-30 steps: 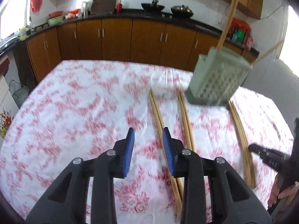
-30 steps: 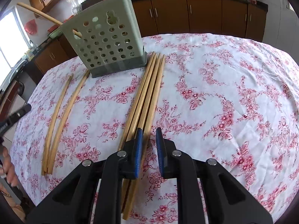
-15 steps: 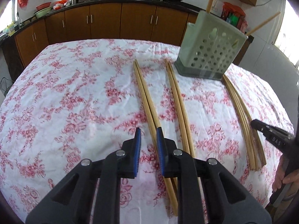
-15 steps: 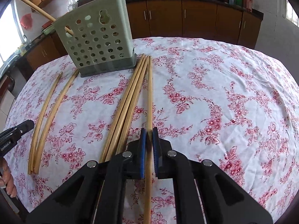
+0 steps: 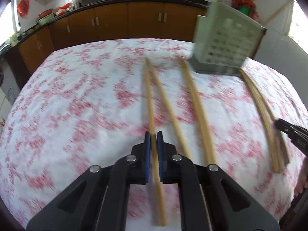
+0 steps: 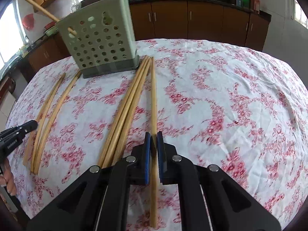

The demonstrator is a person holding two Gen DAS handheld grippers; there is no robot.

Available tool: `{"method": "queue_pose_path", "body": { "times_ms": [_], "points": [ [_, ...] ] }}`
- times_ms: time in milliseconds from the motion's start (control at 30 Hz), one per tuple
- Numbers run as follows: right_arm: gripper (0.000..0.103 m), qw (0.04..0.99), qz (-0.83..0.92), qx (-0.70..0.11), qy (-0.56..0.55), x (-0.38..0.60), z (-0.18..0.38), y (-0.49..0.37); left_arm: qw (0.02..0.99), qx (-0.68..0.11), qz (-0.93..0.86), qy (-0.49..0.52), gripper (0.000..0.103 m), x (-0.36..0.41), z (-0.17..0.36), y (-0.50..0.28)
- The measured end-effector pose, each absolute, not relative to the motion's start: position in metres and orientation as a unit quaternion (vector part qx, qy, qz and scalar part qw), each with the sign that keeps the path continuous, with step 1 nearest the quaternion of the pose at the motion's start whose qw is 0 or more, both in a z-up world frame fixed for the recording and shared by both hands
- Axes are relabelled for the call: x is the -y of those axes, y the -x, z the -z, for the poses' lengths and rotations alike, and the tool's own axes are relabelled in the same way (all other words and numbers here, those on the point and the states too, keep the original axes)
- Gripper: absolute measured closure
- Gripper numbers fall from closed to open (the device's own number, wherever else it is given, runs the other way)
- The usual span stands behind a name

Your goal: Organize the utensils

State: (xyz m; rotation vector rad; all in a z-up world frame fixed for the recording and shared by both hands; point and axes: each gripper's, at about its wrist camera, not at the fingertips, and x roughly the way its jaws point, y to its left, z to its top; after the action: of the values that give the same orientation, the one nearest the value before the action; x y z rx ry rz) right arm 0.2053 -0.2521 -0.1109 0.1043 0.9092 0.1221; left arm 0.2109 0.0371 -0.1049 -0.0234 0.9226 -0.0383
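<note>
**Two grippers, one chopstick each**

The left gripper (image 5: 153, 134) is clamping one chopstick (image 5: 149, 100) near the table's near edge. The right gripper (image 6: 153, 134) is pinching another chopstick (image 6: 153, 96). Three chopsticks (image 6: 127, 111) are lying beside it. One holder (image 6: 102, 44) is standing toward the tablecloth's (image 6: 231, 96) far edge.

Smooth wooden chopsticks (image 6: 134, 104), perforated plastic holder (image 6: 100, 44)

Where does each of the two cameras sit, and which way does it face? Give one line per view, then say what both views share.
Left wrist: sits on the left gripper, looking forward along its fingers, which are shut on a chopstick; the right gripper's tip shows at the right edge.
Right wrist: sits on the right gripper, also shut on a chopstick; the left gripper's tip shows at the left edge.
Shared: the green holder, the floral tablecloth and the brown cabinets.
</note>
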Motion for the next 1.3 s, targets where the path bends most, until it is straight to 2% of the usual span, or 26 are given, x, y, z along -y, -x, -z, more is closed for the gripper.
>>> {"method": "queue_pose_path", "body": {
  "times_ms": [267,400,1300],
  "points": [
    [0.095,0.9,-0.009,-0.429,-0.083,0.278,0.113,-0.226,0.9,-0.435,-0.016,0.037,0.093,-0.079,0.107,-0.235],
    [0.094,0.905,-0.005,-0.422,-0.052,0.271,0.114,-0.224,0.9,-0.434,-0.012,0.044,0.093,-0.082,0.106,-0.236],
    [0.094,0.905,-0.008,-0.421,-0.062,0.271,0.115,-0.223,0.9,-0.432,-0.005,0.059,0.093,-0.086,0.107,-0.233]
  ]
}}
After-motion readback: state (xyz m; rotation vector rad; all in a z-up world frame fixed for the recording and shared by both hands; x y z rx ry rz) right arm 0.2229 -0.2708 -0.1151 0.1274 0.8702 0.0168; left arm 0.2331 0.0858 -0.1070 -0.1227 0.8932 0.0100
